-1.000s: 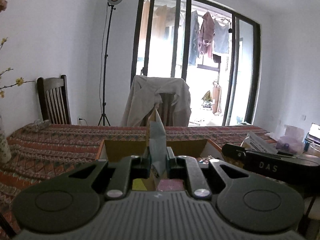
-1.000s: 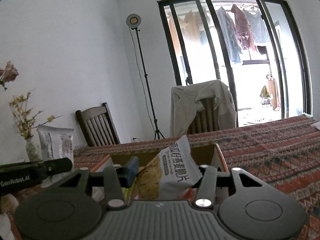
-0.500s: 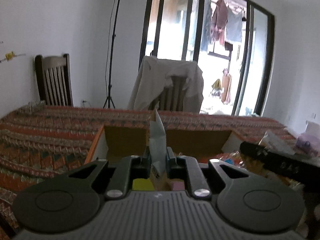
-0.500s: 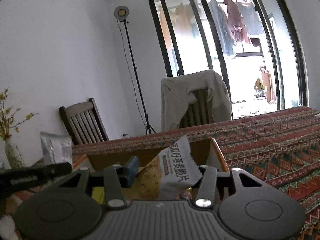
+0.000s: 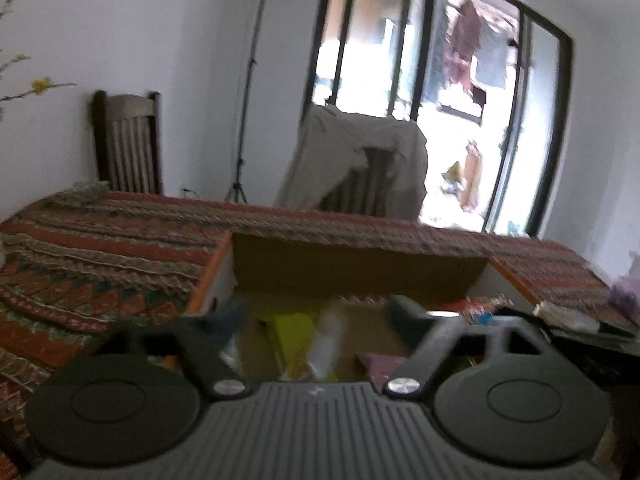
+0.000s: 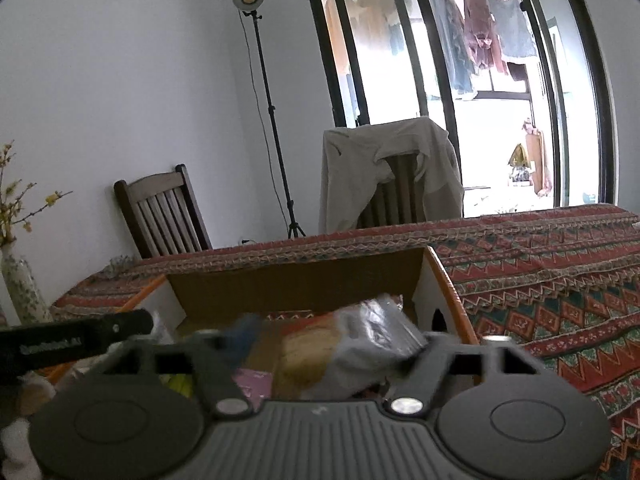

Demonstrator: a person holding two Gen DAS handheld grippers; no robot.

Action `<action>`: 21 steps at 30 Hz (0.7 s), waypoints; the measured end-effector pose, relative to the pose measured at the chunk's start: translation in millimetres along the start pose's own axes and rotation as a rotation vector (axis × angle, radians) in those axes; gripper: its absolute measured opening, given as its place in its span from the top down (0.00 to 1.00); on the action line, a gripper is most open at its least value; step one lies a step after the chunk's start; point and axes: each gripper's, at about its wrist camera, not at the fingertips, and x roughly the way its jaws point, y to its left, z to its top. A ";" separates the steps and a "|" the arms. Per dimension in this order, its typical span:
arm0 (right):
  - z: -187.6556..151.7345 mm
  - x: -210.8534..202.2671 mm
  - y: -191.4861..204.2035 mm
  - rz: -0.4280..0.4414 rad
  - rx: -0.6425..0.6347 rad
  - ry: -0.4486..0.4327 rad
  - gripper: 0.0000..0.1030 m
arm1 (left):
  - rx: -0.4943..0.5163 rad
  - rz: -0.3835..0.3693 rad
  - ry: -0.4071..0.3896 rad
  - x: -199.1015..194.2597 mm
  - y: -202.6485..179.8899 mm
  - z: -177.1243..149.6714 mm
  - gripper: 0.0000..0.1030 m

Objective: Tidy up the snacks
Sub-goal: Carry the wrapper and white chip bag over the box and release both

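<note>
I hold a two-finger gripper in each hand over an open cardboard box (image 5: 360,268) that sits on a table with a red patterned cloth (image 6: 560,280).

My left gripper (image 5: 320,320) is opening; its jaws are spread wide and nothing is pinched. A slim pale snack packet (image 5: 326,344) lies loose between the fingers, down in the box. Its long axis runs roughly away from me, along the line of the fingers, tilted a little. The picture is blurred here, so I cannot say which end is its top. Half a second ago this packet stood upright, clamped edge-on between jaws pressed together; now it has dropped flat. A yellow packet (image 5: 292,332) lies just left of it and a pink one (image 5: 380,364) just right.

My right gripper (image 6: 324,340) is also opening, jaws wide apart. A larger white and tan snack bag (image 6: 352,352) lies between them, no longer gripped. Its long axis runs across the gripper, slanting from lower left to upper right, with the crinkled sealed end toward the right finger (image 6: 432,348). A moment ago that bag was held with its printed face up and its corner pointing upward; now it has tipped down into the box, over a pink packet (image 6: 252,384). The left gripper's black body (image 6: 72,344) shows at the left of this view.
</note>
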 end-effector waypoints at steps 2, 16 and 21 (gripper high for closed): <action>-0.4 -1.5 -1.1 -0.001 0.005 -0.011 0.00 | -0.017 0.014 -0.038 -6.0 2.9 -0.6 0.00; -0.5 -2.3 -3.6 -0.021 0.010 -0.007 0.00 | -0.032 0.035 -0.046 -10.3 4.7 -0.5 0.00; 2.3 -3.6 -2.3 -0.024 0.011 -0.016 0.00 | -0.033 0.030 -0.058 -14.2 4.9 2.7 0.00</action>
